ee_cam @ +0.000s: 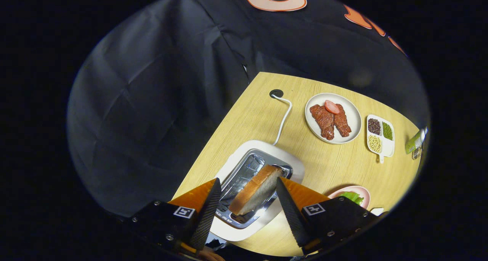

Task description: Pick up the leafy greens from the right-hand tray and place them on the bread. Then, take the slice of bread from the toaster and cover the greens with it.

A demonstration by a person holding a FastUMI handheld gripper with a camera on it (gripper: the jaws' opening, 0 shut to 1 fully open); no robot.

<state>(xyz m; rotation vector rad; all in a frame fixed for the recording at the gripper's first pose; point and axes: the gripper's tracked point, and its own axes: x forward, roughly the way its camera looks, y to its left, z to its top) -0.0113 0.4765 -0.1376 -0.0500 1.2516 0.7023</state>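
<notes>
One bread slice [256, 189] stood in the toaster [244, 184], between the parted fingers of the gripper [248, 204], untouched; greens [352, 197] lay on a pink plate [361, 190] at four o'clock; judged: toaster step underway, covering left.

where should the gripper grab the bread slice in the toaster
Grip the bread slice across its two flat faces near the raised top crust, coming straight down from above. It stands on edge in the toaster slot, and the open gripper fingers already flank it without touching.
</notes>
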